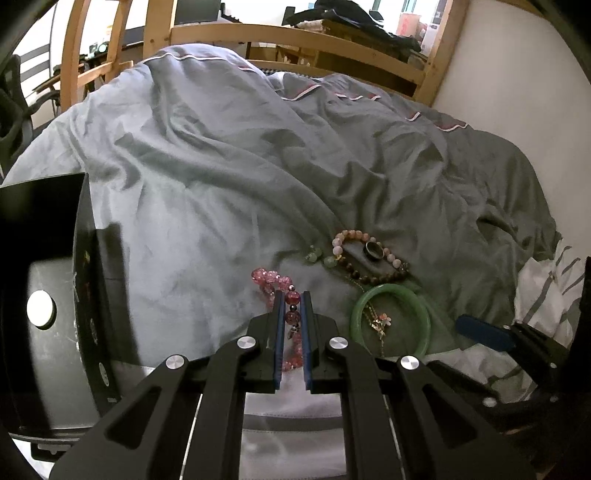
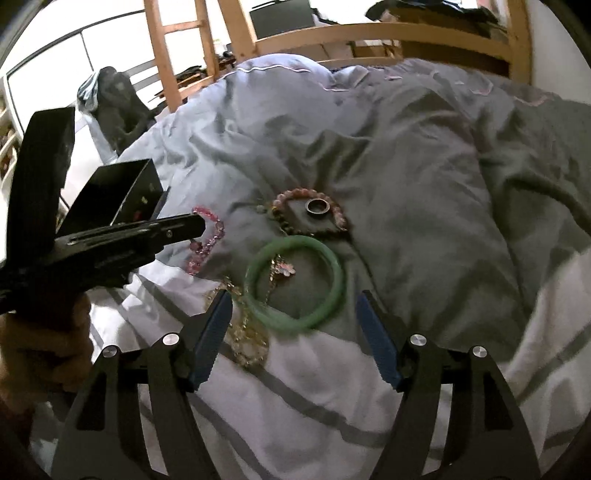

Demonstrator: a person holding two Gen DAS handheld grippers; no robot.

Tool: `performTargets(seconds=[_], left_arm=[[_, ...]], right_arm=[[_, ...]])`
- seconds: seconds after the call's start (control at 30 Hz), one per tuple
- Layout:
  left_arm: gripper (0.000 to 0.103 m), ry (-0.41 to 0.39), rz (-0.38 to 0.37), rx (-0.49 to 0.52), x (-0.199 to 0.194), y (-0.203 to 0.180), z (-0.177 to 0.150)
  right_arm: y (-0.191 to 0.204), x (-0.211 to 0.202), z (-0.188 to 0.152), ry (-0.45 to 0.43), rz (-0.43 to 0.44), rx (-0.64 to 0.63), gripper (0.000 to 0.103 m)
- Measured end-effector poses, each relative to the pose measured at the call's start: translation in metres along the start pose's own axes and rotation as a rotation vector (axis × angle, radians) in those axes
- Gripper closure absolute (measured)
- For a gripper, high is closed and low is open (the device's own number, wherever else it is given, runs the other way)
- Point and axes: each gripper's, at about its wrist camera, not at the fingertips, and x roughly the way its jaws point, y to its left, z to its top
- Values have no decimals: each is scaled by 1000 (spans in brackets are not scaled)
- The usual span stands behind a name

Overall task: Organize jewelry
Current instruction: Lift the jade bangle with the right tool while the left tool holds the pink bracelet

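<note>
Covering the bed, rumpled grey duvet (image 1: 221, 166), wooden frame (image 1: 295, 33) behind

no readable text, labels or numbers

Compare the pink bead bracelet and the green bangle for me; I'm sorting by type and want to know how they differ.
The pink bead bracelet is a string of faceted, see-through beads, while the green bangle is one smooth solid ring. The bracelet lies bunched and bent; the bangle keeps a full open circle. The left gripper has its fingers narrowed around the bracelet; the bangle lies free in front of the open right gripper. Both rest on the grey bedding.
</note>
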Motion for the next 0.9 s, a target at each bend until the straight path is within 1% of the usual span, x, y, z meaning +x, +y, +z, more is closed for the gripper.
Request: performTargets(seconds=[0.07,0.13,0.2,0.23,0.27,0.3,0.33,0.4,0.5,0.63,0.7,0.77,0.9], left_arm=[[95,-4,0,1,0,0,0],[95,-10,-2,0,-1,-1,0],[95,-16,-4,2,-3,-1,0],[95,-20,-5,2,-3,-1,0],[95,-23,-6,1,-4,-2,1],[95,-24,-9,1,-4,-2,1],[95,-27,-9,2,-5,-2,1],[95,-36,-10,5,-7,-3,2],[95,-50,-17,7,-11,-4,3],[95,-61,-24,8,-15,-5,3],[95,-61,-23,12,-15,-6,3],[95,-62,-23,13,-15,-6,3],[95,-63,-22,15,-16,-6,4]], right_arm=[[-6,10,2,21,-4,47,34],[-20,22,3,45,27,140,45],[-27,32,3,73,-1,157,74],[-27,34,3,77,-18,147,78],[-27,35,3,73,-33,130,86],[-26,34,3,66,-37,123,88],[-25,32,4,56,-39,121,89],[-21,22,7,2,-37,110,92],[-17,9,12,-70,-44,104,92],[-16,-3,18,-135,-44,107,92],[-17,-7,20,-150,-50,112,92],[-21,-10,20,-167,-33,137,92],[-22,-17,21,-200,-18,148,92]])
